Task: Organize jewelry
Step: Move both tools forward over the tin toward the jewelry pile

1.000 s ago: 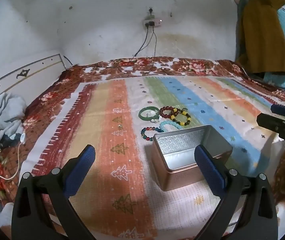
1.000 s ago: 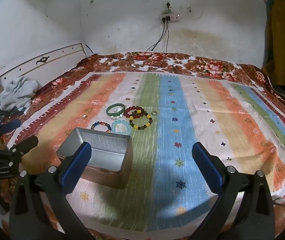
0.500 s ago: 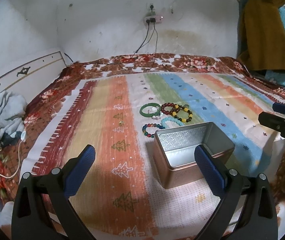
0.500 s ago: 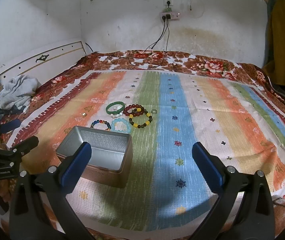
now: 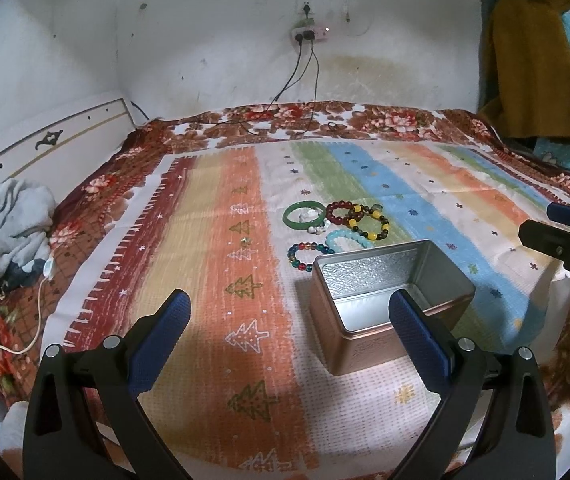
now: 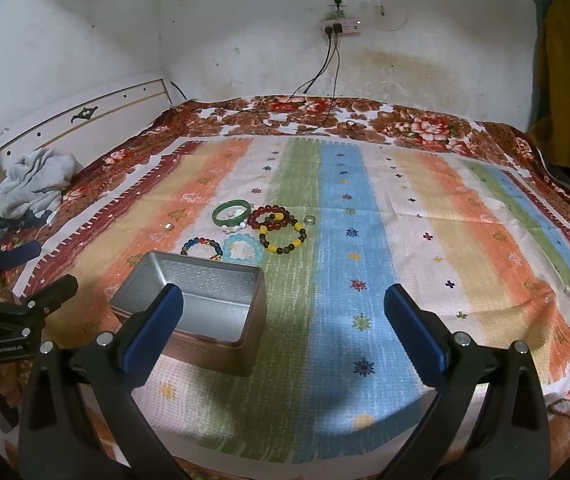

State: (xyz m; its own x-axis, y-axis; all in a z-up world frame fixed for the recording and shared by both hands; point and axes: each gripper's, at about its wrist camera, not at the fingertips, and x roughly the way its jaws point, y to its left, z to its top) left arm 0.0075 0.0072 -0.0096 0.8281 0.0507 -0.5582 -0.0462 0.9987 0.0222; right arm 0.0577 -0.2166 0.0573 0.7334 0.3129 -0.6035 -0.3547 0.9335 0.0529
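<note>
bed cover (image 6: 425,240): striped woven cloth in orange, green, blue and cream with small printed motifs, laid flat over a floral blanket (image 6: 417,128).
tin box (image 5: 389,292): rectangular metal, copper-tone outside, silver embossed lining, lid off, nothing visible inside. Sits near the front of the cover; in the right wrist view its long axis runs left-right, slightly skewed.
bracelet cluster: lying flat on the cover just behind the tin, none in it.
green bangle (image 6: 232,213): smooth solid ring, farthest back-left, small white pieces inside it.
yellow-and-dark bead bracelet (image 6: 283,236): round beads, overlapping dark red bead bracelet (image 6: 267,216).
light blue bead bracelet (image 6: 242,249): nearest the tin's back wall.
multicolour bead bracelet (image 5: 308,255): just beside the tin's back-left corner.
small ring (image 6: 309,220): right of the cluster, apart.
left gripper (image 5: 287,320): fingers spread wide, holding nothing, above the cover in front of the tin.
right gripper (image 6: 283,312): fingers spread wide, holding nothing.
</note>
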